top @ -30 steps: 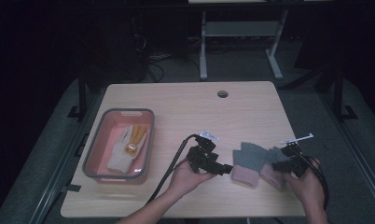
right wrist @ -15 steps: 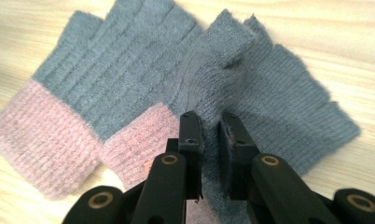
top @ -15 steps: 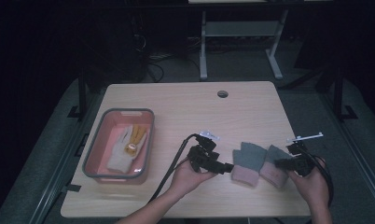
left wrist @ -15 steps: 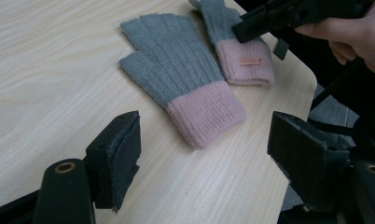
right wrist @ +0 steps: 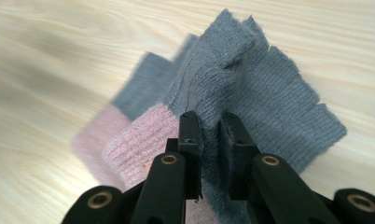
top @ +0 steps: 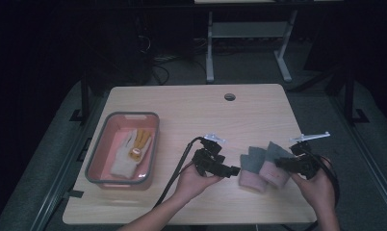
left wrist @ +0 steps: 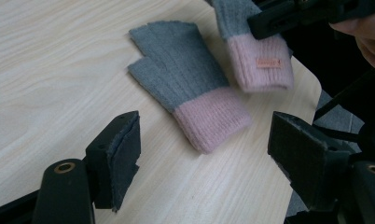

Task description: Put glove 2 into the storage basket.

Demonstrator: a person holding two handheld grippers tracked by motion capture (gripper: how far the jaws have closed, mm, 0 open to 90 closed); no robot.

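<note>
Two fingerless knit gloves, grey with pink cuffs, lie near the table's front right. The left glove [top: 251,166] [left wrist: 185,79] lies flat. My left gripper [top: 235,170] [left wrist: 209,149] is open just before its pink cuff, touching nothing. The right glove [top: 273,166] [right wrist: 265,88] [left wrist: 258,51] is bunched up, with my right gripper [top: 280,163] [right wrist: 209,130] shut on its grey fabric. It partly overlaps the left glove [right wrist: 134,93].
A pink tray with a grey rim [top: 97,149] stands at the table's left and holds a white and yellow glove [top: 129,151]. A cable hole [top: 229,96] sits near the far edge. The table's right edge [left wrist: 311,79] runs close beside the gloves.
My right gripper, holding its glove, drifted a little right and then back left toward the other glove. The left gripper has hardly moved.
</note>
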